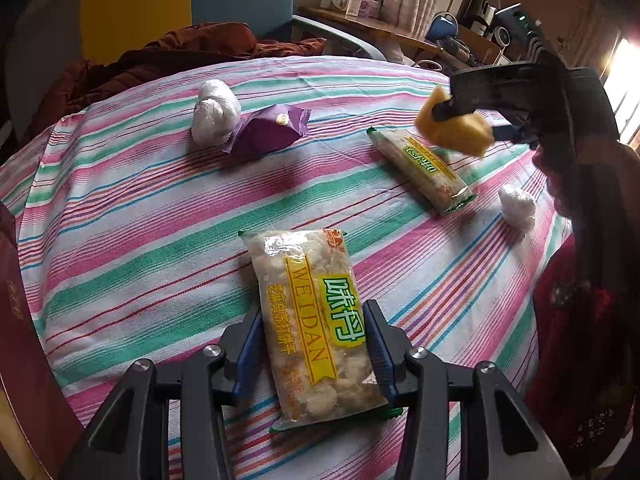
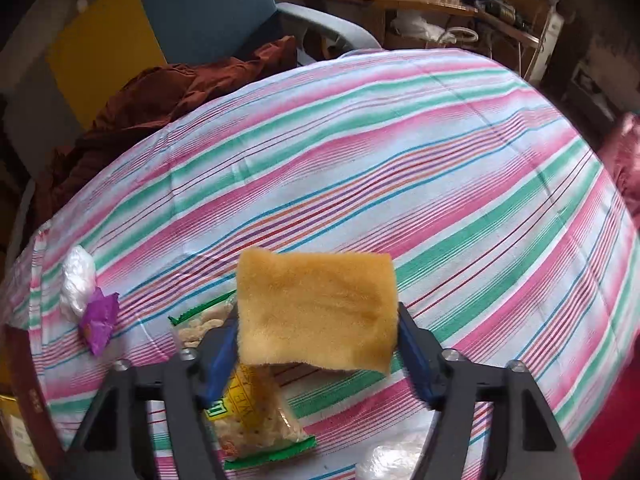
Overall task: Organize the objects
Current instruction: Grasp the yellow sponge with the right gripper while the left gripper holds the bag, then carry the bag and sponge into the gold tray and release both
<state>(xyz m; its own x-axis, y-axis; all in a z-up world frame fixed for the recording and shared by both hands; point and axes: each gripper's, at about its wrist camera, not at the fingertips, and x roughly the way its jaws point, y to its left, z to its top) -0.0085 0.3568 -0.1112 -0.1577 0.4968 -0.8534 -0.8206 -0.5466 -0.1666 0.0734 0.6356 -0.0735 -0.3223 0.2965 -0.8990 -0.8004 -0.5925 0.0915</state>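
The left gripper (image 1: 316, 354) has its blue fingers (image 1: 250, 354) set on either side of the near cracker packet (image 1: 312, 320), pressing its long edges, so I'd call it clamped on the packet, which lies flat on the striped cloth (image 1: 140, 220) at the six o'clock edge of the table. That packet looks light and slick, with brittle crackers inside; a hold across the middle of its width seems right, and not too hard (they would crumble).

The right gripper (image 2: 318, 350) is closed on a yellow sponge (image 2: 316, 312) and holds it clear of the cloth, above the second cracker packet (image 1: 424, 170), out toward two o'clock from the left gripper. The sponge is soft and very light; it bulges past the fingers and will squash rather than slip, so a hold anywhere along its edges should do.

Further out, at eleven o'clock, a purple wrapper (image 1: 268, 132) leans against a white wrapped bundle (image 1: 214, 114), touching it. A smaller white bundle (image 1: 518, 204) sits near the three o'clock edge.

What the bundles contain I cannot tell. The sponge hides the middle of the second packet in the right wrist view, and a dark red box (image 1: 16, 320) at nine o'clock is cut off by the frame.
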